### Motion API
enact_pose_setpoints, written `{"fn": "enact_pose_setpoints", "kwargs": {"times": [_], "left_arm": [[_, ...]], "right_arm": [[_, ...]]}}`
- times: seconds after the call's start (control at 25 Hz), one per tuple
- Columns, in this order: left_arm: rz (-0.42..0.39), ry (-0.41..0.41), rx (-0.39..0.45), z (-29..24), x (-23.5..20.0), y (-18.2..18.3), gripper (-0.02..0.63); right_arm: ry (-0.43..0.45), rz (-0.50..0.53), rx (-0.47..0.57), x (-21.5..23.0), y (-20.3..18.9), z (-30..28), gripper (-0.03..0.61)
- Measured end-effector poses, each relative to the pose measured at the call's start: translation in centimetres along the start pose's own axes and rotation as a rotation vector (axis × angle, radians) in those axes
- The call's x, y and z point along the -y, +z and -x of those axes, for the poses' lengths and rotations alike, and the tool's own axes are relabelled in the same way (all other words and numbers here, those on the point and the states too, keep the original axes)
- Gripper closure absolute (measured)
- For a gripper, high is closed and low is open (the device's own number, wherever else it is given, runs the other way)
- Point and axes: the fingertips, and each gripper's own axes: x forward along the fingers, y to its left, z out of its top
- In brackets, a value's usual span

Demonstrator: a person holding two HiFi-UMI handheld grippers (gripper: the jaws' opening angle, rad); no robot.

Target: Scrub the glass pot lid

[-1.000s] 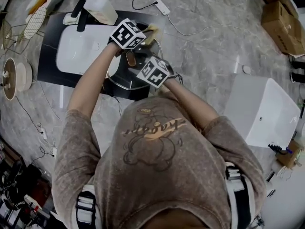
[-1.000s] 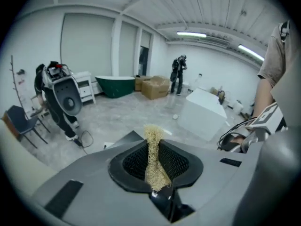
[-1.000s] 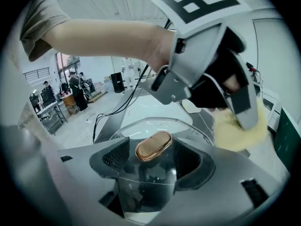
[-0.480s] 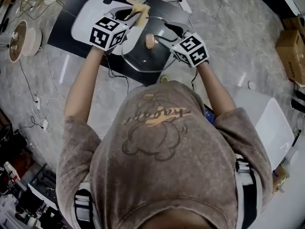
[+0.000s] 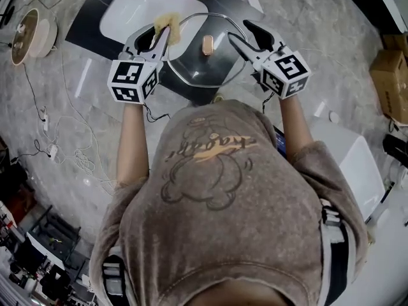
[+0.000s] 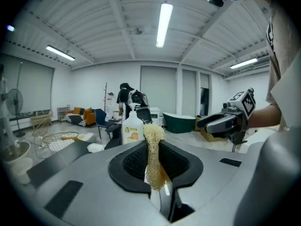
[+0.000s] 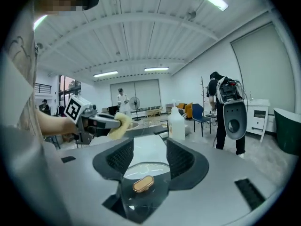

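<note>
The right gripper [image 7: 149, 149] has its jaws, which have just been closing, clamped on the glass pot lid [image 7: 146, 169], with the gold knob [image 7: 142, 184] low between them, near their base. The left gripper [image 6: 151, 161] pinches a fibrous yellow scrub pad [image 6: 152, 140] that sticks out past its jaw tips, ahead and left of the right jaws.

The likely failure is slippage. Smooth glass is held only at its rim, so a hard scrubbing push could lever it free (above the white sink [image 5: 127, 11], it might crack). The pad could also tug out.

The soap bottle [image 6: 132, 130] has an orange label, unreadable; the shirt's script is not legible either.
</note>
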Motion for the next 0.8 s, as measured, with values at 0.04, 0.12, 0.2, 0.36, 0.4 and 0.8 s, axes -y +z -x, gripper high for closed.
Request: {"fn": "enact_pose_setpoints", "kwargs": {"times": [0.04, 0.12, 0.2, 0.36, 0.4, 0.8], "left_arm": [[0.029, 0.026, 0.03, 0.5, 0.0, 0.1, 0.546], [0.076, 0.082, 0.104, 1.4, -0.2, 0.4, 0.546], [0.08, 0.116, 0.158, 1.7, -0.3, 0.3, 0.546], [0.081, 0.105, 0.159, 1.0, 0.2, -1.0, 0.547], [0.094, 0.107, 0.158, 1.0, 0.2, -1.2, 0.548], [0.085, 0.126, 0.129, -0.6, 1.4, -4.2, 0.547]], "right_arm": [[-0.013, -0.026, 0.029, -0.3, 0.2, 0.3, 0.367], [-0.031, -0.074, 0.082, -0.6, 0.2, 0.5, 0.405], [-0.055, -0.092, 0.107, -0.6, -0.5, 0.5, 0.453], [-0.131, -0.104, 0.115, 0.4, -2.0, 0.6, 0.527], [-0.147, -0.11, 0.117, 0.5, -2.2, 0.8, 0.546], [-0.205, -0.101, 0.085, 1.2, -4.7, -0.3, 0.578]]}}
